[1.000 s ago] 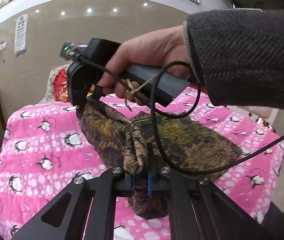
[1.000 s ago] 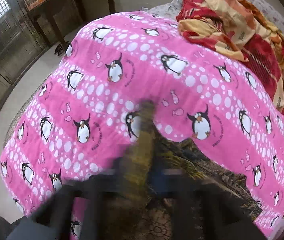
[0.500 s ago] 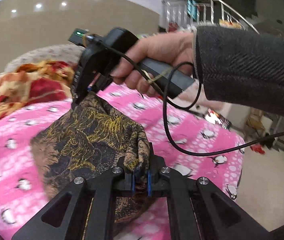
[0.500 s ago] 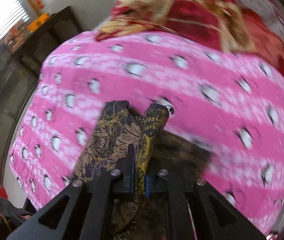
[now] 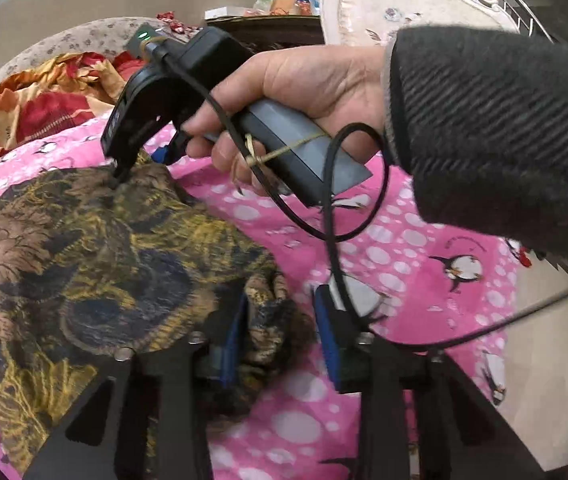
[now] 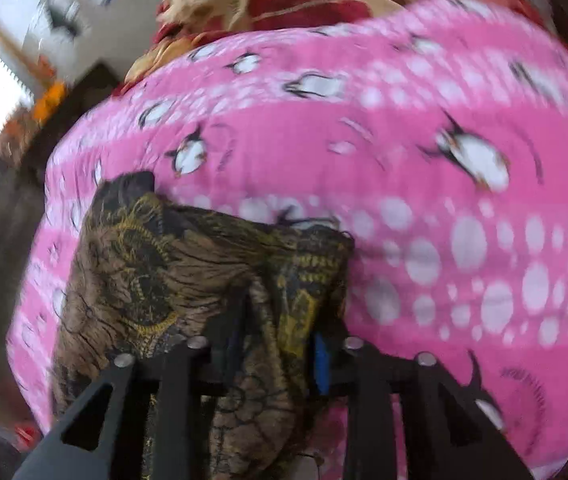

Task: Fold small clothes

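A small brown, gold and black patterned garment (image 5: 95,264) lies folded on the pink penguin bedspread (image 5: 424,264). My left gripper (image 5: 281,332) is open, its jaws wide apart, with a bunched corner of the garment lying loose between them. In the left wrist view my right gripper (image 5: 123,168) is held by a hand and touches the garment's far corner. In the right wrist view the right gripper (image 6: 279,344) has its jaws apart, with the garment (image 6: 171,268) between them.
A red and gold blanket (image 5: 43,96) is piled at the head of the bed; it also shows in the right wrist view (image 6: 284,4). A white ornate chair (image 5: 412,8) and a dark cluttered table (image 5: 267,28) stand beyond the bed. Bare floor (image 5: 544,320) lies right.
Both grippers have lowered the garment onto the bed and opened their jaws. The cloth that hung stretched between them now lies flat and folded.
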A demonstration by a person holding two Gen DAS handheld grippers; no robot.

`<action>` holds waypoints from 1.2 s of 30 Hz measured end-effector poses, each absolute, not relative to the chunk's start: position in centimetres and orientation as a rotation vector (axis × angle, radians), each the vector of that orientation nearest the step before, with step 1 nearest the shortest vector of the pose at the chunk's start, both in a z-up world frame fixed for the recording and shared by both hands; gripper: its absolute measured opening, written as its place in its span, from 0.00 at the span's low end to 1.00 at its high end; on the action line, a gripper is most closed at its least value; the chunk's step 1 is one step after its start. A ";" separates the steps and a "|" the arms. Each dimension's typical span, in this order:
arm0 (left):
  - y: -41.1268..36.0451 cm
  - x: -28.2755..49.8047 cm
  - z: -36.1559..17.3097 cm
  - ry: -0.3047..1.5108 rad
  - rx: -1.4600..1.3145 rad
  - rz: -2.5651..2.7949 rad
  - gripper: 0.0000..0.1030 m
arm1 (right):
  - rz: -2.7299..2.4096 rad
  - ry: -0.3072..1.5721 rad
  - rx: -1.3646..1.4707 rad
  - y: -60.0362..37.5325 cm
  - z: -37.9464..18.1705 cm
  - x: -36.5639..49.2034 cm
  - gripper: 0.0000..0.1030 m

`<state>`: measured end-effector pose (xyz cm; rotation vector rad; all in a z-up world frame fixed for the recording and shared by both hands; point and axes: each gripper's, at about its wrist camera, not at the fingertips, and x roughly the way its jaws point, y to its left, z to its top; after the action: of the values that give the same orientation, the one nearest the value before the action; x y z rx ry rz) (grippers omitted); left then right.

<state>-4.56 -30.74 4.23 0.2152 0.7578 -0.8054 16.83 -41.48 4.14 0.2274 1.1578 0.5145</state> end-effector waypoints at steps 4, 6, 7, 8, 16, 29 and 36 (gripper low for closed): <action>-27.8 -6.0 6.6 0.756 0.134 -0.875 0.13 | 0.483 1.094 0.326 -44.2 6.2 14.8 0.32; -24.6 -6.7 8.6 0.706 0.091 -0.841 0.13 | 0.492 1.013 0.304 -45.2 8.7 11.6 0.32; -23.4 -6.6 9.2 0.690 0.074 -0.812 0.13 | 0.515 0.976 0.263 -45.1 9.8 9.7 0.32; -22.0 -6.3 9.8 0.673 0.049 -0.777 0.13 | 0.543 0.945 0.210 -44.5 10.7 7.8 0.32; -15.1 -1.9 1.8 0.899 -0.102 -0.577 0.00 | 0.617 0.918 -0.159 -37.4 7.1 -3.8 0.32; -16.5 4.4 7.3 0.794 -0.143 -0.421 0.00 | 0.344 0.816 -0.039 -38.3 11.9 -0.8 0.36; -14.7 7.6 2.9 0.916 -0.172 -0.332 0.00 | 0.324 1.024 -0.003 -38.1 5.5 4.7 0.39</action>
<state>7.57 -14.73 2.89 -0.1721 0.9158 -0.3319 4.69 -38.08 5.49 -0.0025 1.0236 0.3242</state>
